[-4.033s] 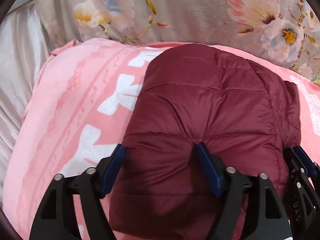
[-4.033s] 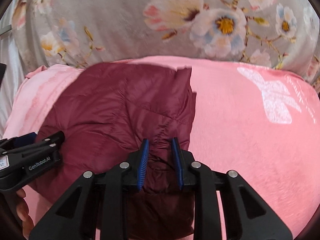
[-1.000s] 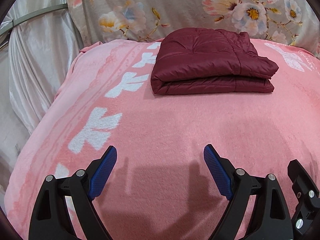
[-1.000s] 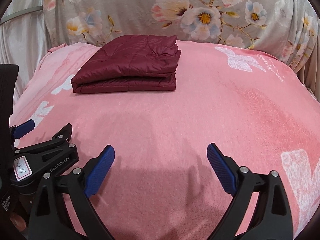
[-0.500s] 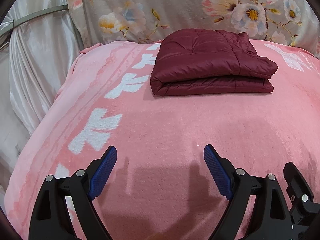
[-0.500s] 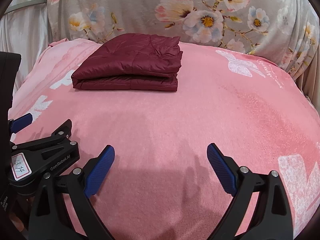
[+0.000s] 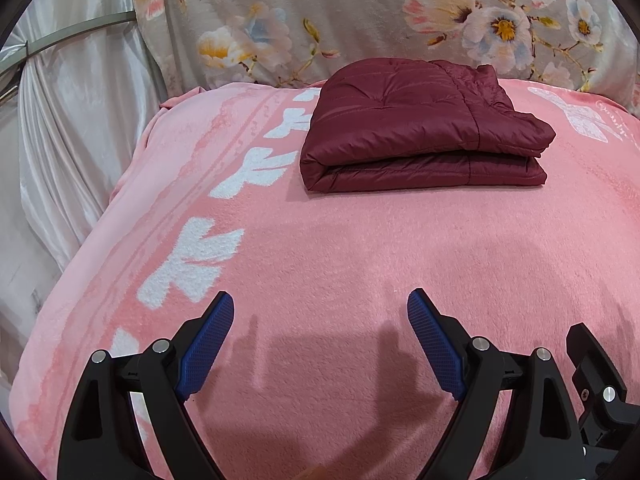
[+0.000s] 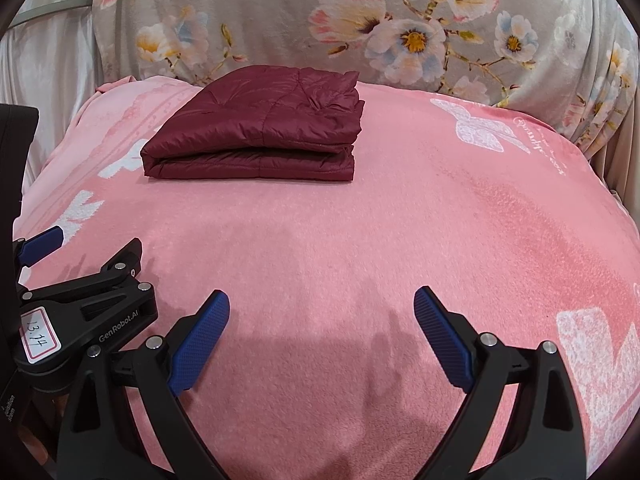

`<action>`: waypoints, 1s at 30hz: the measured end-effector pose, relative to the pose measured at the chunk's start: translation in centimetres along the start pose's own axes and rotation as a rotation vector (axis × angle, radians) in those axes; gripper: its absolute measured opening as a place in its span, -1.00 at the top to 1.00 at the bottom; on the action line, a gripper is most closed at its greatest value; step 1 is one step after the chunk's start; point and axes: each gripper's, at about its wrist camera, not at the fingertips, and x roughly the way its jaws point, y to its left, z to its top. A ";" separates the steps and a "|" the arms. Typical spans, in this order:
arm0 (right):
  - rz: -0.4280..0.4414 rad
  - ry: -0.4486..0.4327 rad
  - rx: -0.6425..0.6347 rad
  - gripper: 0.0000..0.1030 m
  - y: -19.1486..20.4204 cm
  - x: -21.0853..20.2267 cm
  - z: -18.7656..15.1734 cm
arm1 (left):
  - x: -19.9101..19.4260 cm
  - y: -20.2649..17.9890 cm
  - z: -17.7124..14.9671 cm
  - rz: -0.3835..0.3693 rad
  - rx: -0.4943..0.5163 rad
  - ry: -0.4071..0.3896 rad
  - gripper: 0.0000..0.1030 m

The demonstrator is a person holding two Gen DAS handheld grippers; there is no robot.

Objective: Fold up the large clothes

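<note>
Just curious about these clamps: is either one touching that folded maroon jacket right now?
Apart. In both wrist views, bare pink blanket lies between the folded maroon puffer jacket and the open left gripper and right gripper.

Both wrist cams sit low over the pink blanket (image 7: 360, 260), facing 12 o'clock. Shared: folded maroon jacket (image 7: 416, 136) (image 8: 260, 136), far off, floral backdrop (image 8: 280, 20).

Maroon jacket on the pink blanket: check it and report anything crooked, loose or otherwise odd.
Nothing stands out. The maroon jacket lies in a compact folded stack on the pink blanket, layers roughly aligned, with only slight puffing at its right corner. The left claw and the right claw are open, empty and apart from it.
</note>
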 end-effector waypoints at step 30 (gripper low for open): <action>0.003 0.000 -0.004 -0.77 -0.3 0.0 0.0 | 0.0 0.0 0.0 0.001 0.001 -0.003 -0.68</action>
